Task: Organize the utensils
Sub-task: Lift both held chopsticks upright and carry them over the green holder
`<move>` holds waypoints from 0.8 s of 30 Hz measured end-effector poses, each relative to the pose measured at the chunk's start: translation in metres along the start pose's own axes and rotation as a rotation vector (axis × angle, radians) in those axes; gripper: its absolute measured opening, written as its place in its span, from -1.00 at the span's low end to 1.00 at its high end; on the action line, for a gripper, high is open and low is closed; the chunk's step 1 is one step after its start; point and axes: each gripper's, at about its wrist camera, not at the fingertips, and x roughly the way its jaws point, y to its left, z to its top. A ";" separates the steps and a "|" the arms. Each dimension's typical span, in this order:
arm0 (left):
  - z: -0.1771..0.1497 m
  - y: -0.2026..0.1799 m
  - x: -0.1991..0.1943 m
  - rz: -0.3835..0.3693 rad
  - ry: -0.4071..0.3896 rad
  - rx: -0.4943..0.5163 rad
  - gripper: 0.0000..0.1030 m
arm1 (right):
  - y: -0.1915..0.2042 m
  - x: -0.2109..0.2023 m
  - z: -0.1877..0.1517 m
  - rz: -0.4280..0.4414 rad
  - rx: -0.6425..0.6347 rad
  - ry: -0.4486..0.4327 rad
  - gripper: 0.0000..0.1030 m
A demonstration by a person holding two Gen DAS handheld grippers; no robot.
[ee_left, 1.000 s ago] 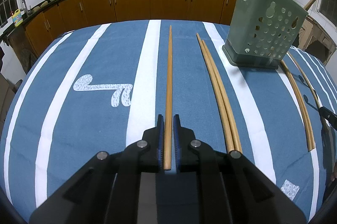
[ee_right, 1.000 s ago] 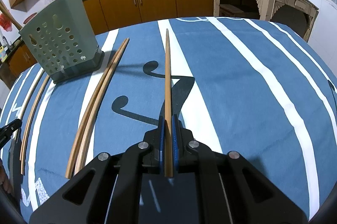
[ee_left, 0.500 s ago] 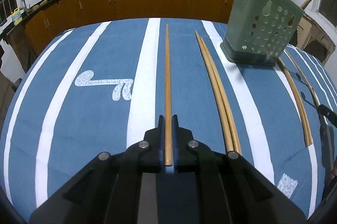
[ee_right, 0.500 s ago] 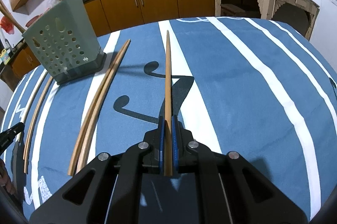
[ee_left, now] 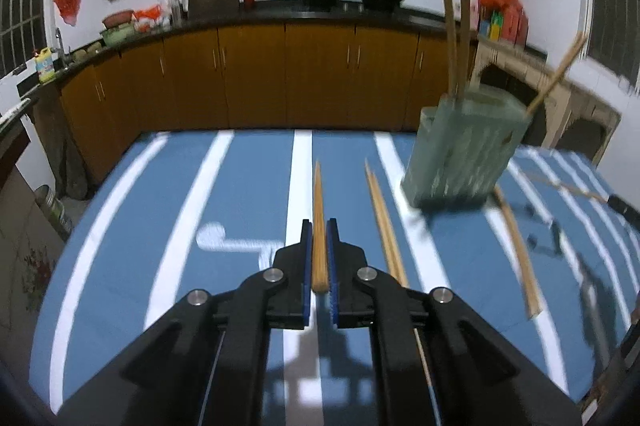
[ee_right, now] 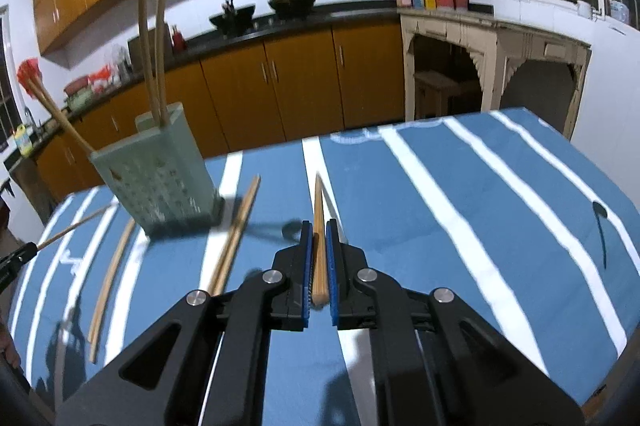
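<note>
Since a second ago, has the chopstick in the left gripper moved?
Yes. The chopstick clamped in the left gripper has lifted off the striped tablecloth; the green holder now sits lower in view.

The left tool (ee_left: 319,254) is a matte black linkage of angular plastic arms with triangular cut-outs. Four round silver screw heads sit on its joints, two to each side. Its two fingers (ee_left: 306,266) are lined with ribbed blue pads on their inner faces. The right tool (ee_right: 319,254) has the same build: black arms, four silver screws, blue ridged pads on the fingers (ee_right: 332,266). A thin pale rod runs along the underside of each linkage.
</note>
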 end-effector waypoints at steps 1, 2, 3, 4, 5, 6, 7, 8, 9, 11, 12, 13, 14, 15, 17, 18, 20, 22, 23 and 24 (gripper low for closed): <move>0.004 0.000 -0.004 -0.002 -0.015 -0.005 -0.85 | 0.000 -0.003 0.004 0.005 0.002 -0.016 -0.85; 0.009 0.001 -0.009 -0.006 -0.036 -0.012 -0.85 | 0.000 -0.006 0.006 0.008 0.003 -0.026 -0.85; 0.015 0.001 -0.014 -0.012 -0.059 -0.019 -0.85 | 0.000 -0.008 0.010 0.012 0.004 -0.039 -0.85; 0.020 0.001 -0.019 -0.017 -0.080 -0.025 -0.85 | 0.000 -0.010 0.012 0.016 0.006 -0.049 -0.85; 0.023 0.001 -0.022 -0.021 -0.093 -0.029 -0.85 | 0.000 -0.012 0.014 0.018 0.008 -0.056 -0.85; 0.028 0.001 -0.027 -0.028 -0.110 -0.035 -0.85 | 0.000 -0.014 0.016 0.021 0.011 -0.063 -0.85; 0.031 0.001 -0.029 -0.033 -0.121 -0.040 -0.85 | 0.000 -0.015 0.018 0.026 0.014 -0.072 -0.85; 0.035 0.001 -0.033 -0.039 -0.136 -0.046 -0.85 | 0.001 -0.017 0.020 0.029 0.016 -0.078 -0.85; 0.038 0.001 -0.035 -0.041 -0.144 -0.047 -0.85 | 0.001 -0.019 0.022 0.034 0.019 -0.085 -0.85; 0.041 0.000 -0.039 -0.046 -0.157 -0.049 -0.85 | 0.003 -0.022 0.025 0.044 0.021 -0.097 -0.85; 0.044 0.000 -0.041 -0.047 -0.163 -0.050 -0.85 | 0.004 -0.024 0.027 0.050 0.021 -0.103 -0.85; 0.046 0.000 -0.042 -0.048 -0.168 -0.051 -0.85 | 0.005 -0.026 0.029 0.056 0.019 -0.110 -0.85; 0.048 0.000 -0.043 -0.050 -0.173 -0.052 -0.85 | 0.006 -0.028 0.032 0.061 0.017 -0.115 -0.85; 0.050 -0.001 -0.046 -0.054 -0.179 -0.052 -0.85 | 0.007 -0.030 0.035 0.069 0.014 -0.122 -0.85; 0.054 -0.001 -0.051 -0.060 -0.191 -0.050 -0.85 | 0.010 -0.035 0.041 0.090 0.013 -0.133 -0.85; 0.056 0.000 -0.054 -0.064 -0.195 -0.047 -0.85 | 0.012 -0.038 0.045 0.102 0.013 -0.140 -0.85; 0.060 -0.002 -0.059 -0.071 -0.206 -0.042 -0.85 | 0.016 -0.045 0.053 0.124 0.012 -0.157 -0.85; 0.065 -0.004 -0.067 -0.084 -0.222 -0.034 -0.85 | 0.021 -0.053 0.062 0.153 0.008 -0.176 -0.85; 0.067 -0.005 -0.071 -0.094 -0.230 -0.031 -0.85 | 0.023 -0.056 0.065 0.165 0.005 -0.183 -0.85; 0.070 -0.006 -0.075 -0.104 -0.235 -0.029 -0.85 | 0.027 -0.061 0.070 0.183 -0.001 -0.193 -0.85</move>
